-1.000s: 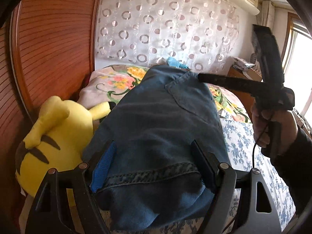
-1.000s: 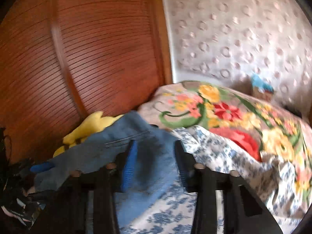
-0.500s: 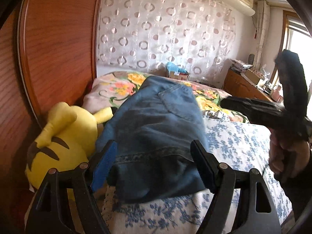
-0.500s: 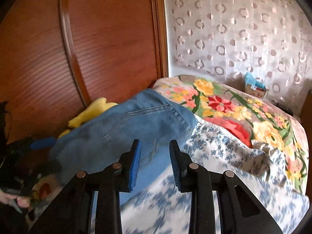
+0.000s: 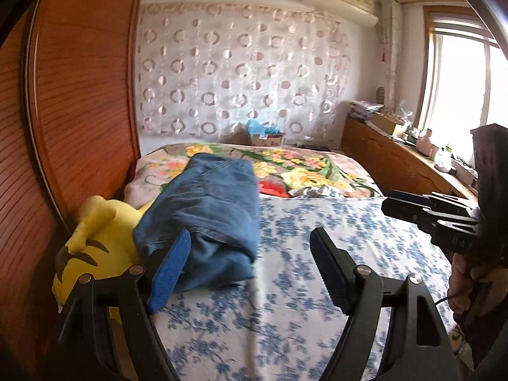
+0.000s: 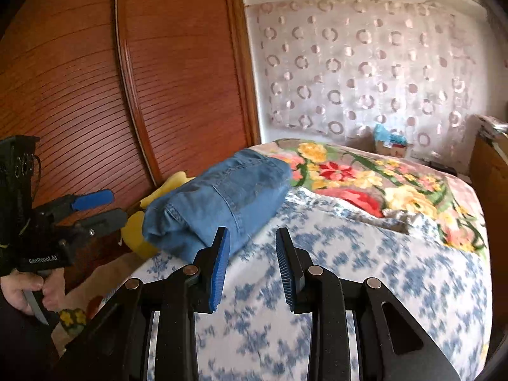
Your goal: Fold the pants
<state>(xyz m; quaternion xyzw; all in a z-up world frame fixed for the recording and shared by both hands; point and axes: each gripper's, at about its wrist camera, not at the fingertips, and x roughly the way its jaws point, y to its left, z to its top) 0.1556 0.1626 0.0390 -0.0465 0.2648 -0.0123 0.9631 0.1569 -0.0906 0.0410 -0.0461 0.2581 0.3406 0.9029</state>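
The folded blue denim pants [image 5: 206,209] are seen lying on the blue-flowered bed sheet [image 5: 317,254], against a yellow plush toy [image 5: 95,238]. Both tools are held level above the bed, empty: the left tool [image 5: 250,273] spread wide, the right tool [image 6: 252,270] parted narrowly.

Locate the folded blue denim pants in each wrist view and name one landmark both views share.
Left wrist view: the folded blue denim pants lie left of centre on the bed, beside the left hand-held gripper's blue pad.
Right wrist view: the pants lie centre-left, just beyond the right hand-held gripper.
Shared landmark: the yellow plush toy, touching the pants' left side.
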